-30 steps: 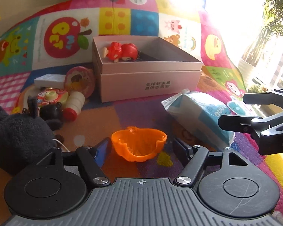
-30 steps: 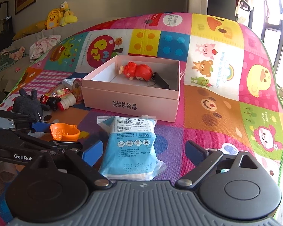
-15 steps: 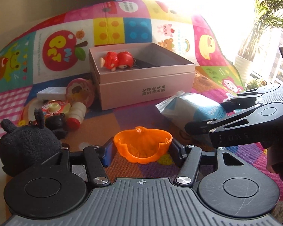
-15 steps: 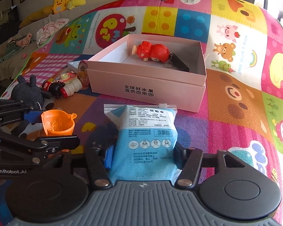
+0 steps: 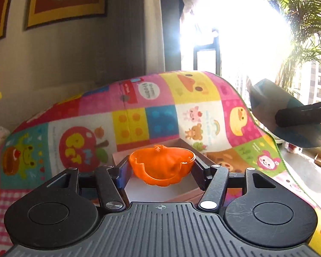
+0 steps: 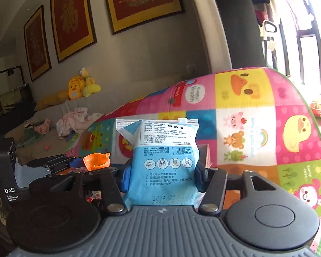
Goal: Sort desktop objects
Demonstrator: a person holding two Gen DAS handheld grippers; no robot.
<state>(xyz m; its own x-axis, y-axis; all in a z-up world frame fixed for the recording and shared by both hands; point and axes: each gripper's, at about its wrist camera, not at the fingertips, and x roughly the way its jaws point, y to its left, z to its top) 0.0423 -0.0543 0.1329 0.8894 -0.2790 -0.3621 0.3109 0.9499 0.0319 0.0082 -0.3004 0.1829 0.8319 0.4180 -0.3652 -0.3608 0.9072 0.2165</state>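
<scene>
- Orange plastic cup (image 5: pixel 161 167), shaped like a small pumpkin half with its opening upward, sits clamped between the two pads of the left gripper (image 5: pixel 160 172), lifted off the mat and hanging in front of the pink box (image 5: pixel 182 189)
- the same cup shows in the right wrist view (image 6: pixel 96 160) to the left of the blue packet, held by the left gripper (image 6: pixel 75 163) at about the same height
- blue packet (image 6: pixel 163 160) with printed text, small face icons and a zip strip on top stands upright in the right gripper (image 6: pixel 162 177), whose jaws are clenched on its lower sides
- seen from the left wrist view, that packet (image 5: pixel 267 105) floats to the right of and above the pink box, pinched by a dark finger (image 5: pixel 303 113) of the right gripper
- pink box lies just behind and below the cup, only its rim and pale inner floor showing; what is inside it cannot be told
- colourful play mat (image 5: pixel 160 115) with an apple, ducks, a pig and a bear spreads under and beyond the box
- beyond the mat, left of the box, a sofa (image 6: pixel 45 128) bears scattered clothes and yellow plush toys (image 6: pixel 79 87)
- framed red pictures (image 6: pixel 137 0) hang on the grey wall above
- right of the box, a bright window and a palm plant (image 5: pixel 303 21)
</scene>
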